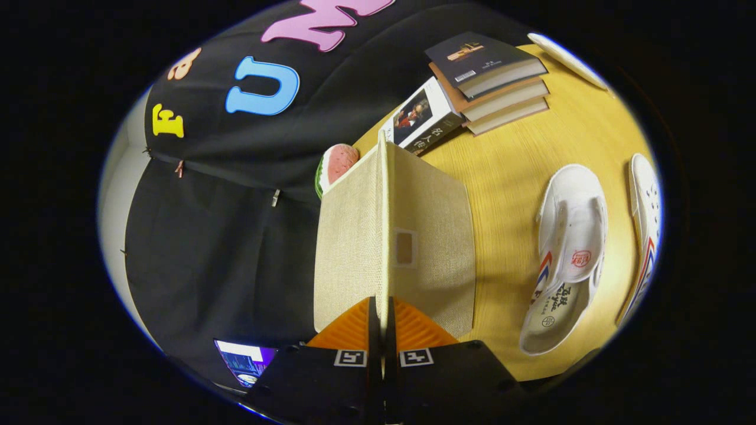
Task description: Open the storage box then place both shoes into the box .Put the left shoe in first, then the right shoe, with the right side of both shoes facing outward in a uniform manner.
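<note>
— Beyond the tongs [382, 321], what lies around on the table [508, 171]?

— At the far end, a stack of three books [493, 82], with a fourth book [422, 121] lying beside it, nearer the box. A pale flat thing [567, 59] sits at the table's far edge; I cannot tell what it is. A watermelon-slice shape [336, 165] peeks out behind the box's far corner, against the black cloth wall [224, 236]. A lit screen [245, 360] shows low down, left of the tongs.

— And the shoes?

— Two white shoes with red and blue stripes lie on the table to the right of the box, well apart from it. The nearer-to-box shoe [570, 260] shows its opening and insole, with a red mark on its tongue. The second shoe [644, 230] lies further right, seen mostly from the side.

— The storage box [437, 236] itself?

— Beige woven fabric, with a small label window on the panel at the right. Its thin lid panel [383, 224] stands edge-on, running straight ahead from the tongs.

— What are the tongs doing?

— Clenched on that lid panel – both fingers press its near edge, one from each side. Nothing stands between the box and the shoes.
</note>
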A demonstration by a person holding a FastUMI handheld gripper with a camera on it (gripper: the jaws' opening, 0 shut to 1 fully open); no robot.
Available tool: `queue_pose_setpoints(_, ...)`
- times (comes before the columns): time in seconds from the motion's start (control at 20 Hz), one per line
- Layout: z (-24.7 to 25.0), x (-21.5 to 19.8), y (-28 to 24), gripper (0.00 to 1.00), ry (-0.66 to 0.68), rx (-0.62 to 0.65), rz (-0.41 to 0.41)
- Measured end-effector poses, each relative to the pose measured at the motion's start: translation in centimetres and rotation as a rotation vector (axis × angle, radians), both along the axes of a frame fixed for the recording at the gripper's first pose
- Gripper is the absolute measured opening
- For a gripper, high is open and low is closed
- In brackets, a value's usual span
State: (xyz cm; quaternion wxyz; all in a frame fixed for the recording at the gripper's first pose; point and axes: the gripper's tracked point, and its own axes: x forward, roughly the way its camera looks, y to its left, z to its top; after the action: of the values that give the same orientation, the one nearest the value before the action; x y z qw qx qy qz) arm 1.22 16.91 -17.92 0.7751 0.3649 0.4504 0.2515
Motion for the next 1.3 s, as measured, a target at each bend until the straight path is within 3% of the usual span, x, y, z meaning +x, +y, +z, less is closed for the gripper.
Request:
queue_pose_setpoints(0.45, 9.2, 0.3, 4.9, 0.05, -0.088, 0.063, 0.008)
queue_pose_setpoints(0.8, 16.3, -0.3, 14.8, 0.06, -0.203, 0.09, 0.126)
queue_pose_setpoints(1.05, 16.9, 0.2, 23.3, 0.06, -0.197, 0.102, 0.152)
queue_pose_setpoints(1.3, 14.2, 0.8, 29.2, 0.06, -0.22, 0.0, 0.167)
